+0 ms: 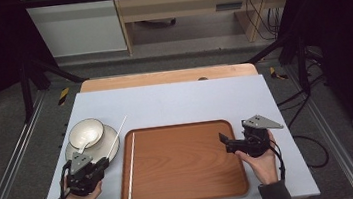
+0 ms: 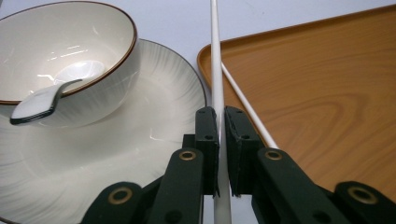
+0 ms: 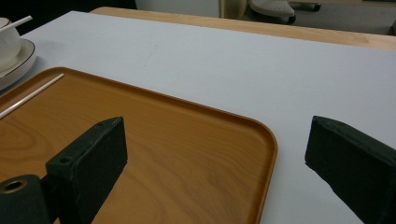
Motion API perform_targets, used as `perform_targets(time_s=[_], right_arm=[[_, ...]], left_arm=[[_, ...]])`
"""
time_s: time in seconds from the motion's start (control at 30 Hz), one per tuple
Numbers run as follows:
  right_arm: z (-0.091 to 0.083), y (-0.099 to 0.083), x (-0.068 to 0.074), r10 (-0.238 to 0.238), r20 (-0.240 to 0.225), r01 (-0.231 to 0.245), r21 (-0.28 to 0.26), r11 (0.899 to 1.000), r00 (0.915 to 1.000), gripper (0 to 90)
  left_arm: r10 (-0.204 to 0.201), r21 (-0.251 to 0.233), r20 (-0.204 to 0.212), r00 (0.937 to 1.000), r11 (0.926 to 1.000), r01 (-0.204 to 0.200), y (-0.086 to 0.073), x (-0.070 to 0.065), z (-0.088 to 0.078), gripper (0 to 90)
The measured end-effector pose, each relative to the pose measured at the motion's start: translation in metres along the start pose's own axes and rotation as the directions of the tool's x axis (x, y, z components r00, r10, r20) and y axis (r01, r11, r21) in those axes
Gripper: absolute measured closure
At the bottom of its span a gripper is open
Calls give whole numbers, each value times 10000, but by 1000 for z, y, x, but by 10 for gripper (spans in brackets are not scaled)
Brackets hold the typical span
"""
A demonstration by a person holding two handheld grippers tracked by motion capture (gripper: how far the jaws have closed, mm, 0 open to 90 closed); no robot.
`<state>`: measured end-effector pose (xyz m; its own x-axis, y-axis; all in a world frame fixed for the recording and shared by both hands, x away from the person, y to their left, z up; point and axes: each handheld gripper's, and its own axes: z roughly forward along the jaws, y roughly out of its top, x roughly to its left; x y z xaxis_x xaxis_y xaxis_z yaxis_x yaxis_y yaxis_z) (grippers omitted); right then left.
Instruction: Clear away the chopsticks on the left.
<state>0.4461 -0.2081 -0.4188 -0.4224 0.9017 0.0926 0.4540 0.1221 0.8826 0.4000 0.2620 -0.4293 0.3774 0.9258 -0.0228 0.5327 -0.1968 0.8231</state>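
My left gripper (image 1: pixel 105 161) (image 2: pixel 221 116) is shut on a thin white chopstick (image 1: pixel 118 134) (image 2: pixel 215 70), which slants up and away over the edge of a white plate (image 1: pixel 100 149) (image 2: pixel 140 140). On that plate stands a white bowl (image 1: pixel 86 132) (image 2: pixel 70 56) with a dark rim, and a spoon (image 1: pixel 80 148) (image 2: pixel 42 100) rests in it. A second white chopstick (image 1: pixel 132 167) (image 2: pixel 247 112) (image 3: pixel 32 95) lies inside the brown wooden tray (image 1: pixel 186 161) (image 2: pixel 317 93) (image 3: pixel 187 140) along its left side. My right gripper (image 1: pixel 223 142) (image 3: pixel 217 140) stands open over the tray's right rim, holding nothing.
A pale blue-grey mat (image 1: pixel 175 102) covers the wooden table around the tray. Dark frame posts (image 1: pixel 26 91) and cables (image 1: pixel 310 94) flank the table on both sides. Cabinets (image 1: pixel 178 3) stand on the floor beyond the far edge.
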Motion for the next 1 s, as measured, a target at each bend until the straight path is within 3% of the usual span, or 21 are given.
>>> perform_targets(time_s=[0.6,0.87,1.0], right_arm=[[-1,1,1,-53,68,54,-67,10000,10000,57],[-4,4,3,-37,-41,37,-222,9997,10000,57],[-4,4,3,-16,-47,15,-233,9997,10000,56]], left_arm=[[-729,-416,-398,9965,9966,712,-3,-41,0,839],[-745,-578,-399,9964,9957,722,2,-52,2,839],[-1174,-763,-435,9921,9906,1138,2,-55,2,838]])
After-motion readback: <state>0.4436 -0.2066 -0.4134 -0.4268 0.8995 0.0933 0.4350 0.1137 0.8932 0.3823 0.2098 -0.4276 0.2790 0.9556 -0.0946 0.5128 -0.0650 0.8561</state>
